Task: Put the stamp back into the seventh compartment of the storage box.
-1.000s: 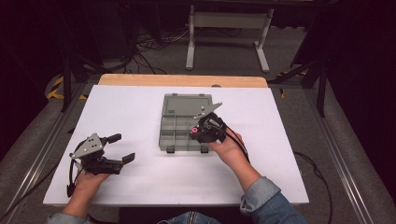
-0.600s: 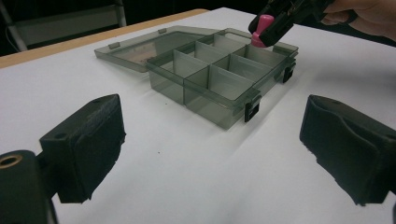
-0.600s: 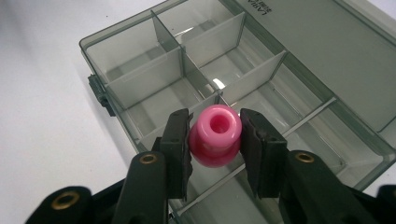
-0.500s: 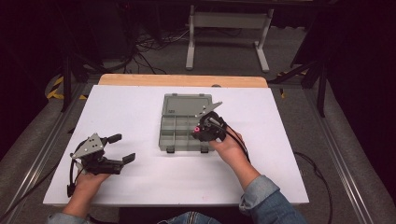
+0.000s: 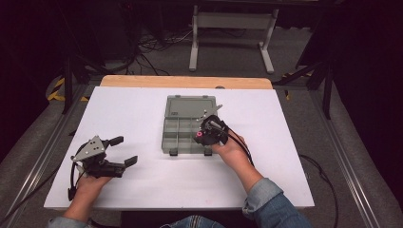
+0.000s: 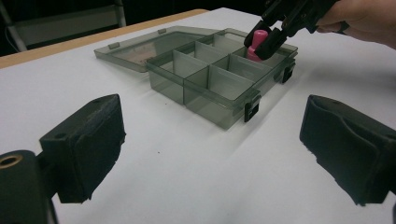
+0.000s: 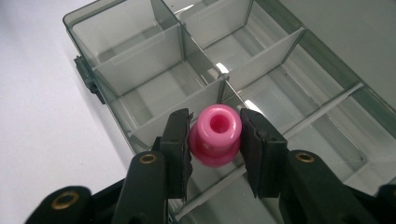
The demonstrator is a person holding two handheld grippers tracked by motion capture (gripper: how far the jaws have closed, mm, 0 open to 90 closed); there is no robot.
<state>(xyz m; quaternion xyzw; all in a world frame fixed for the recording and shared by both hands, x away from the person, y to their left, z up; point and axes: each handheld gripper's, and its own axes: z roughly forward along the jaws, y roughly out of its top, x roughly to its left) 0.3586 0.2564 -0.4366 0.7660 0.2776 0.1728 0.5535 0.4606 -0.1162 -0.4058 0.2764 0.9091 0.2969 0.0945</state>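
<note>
A grey translucent compartment box [image 5: 183, 130] lies open mid-table, its lid [image 5: 191, 106] folded flat at the far side. My right gripper [image 5: 201, 134] hangs over the box's near right compartment, shut on a small pink plastic piece [image 7: 215, 135] with a hollow top. That pink piece [image 6: 256, 42] is seen held just above the box [image 6: 219, 79] by the right gripper [image 6: 267, 43] in the left gripper view. My left gripper [image 5: 123, 151] rests on the table at the near left, open, with nothing between its pads [image 6: 88, 140].
The white table [image 5: 142, 185] stretches around the box, with a wooden edge strip [image 5: 185, 81] at the far side. Beyond it are a metal stand [image 5: 230, 28] and cables on the dark floor.
The right gripper has shifted slightly over the box with the pink piece in it. The left gripper has stayed still.
</note>
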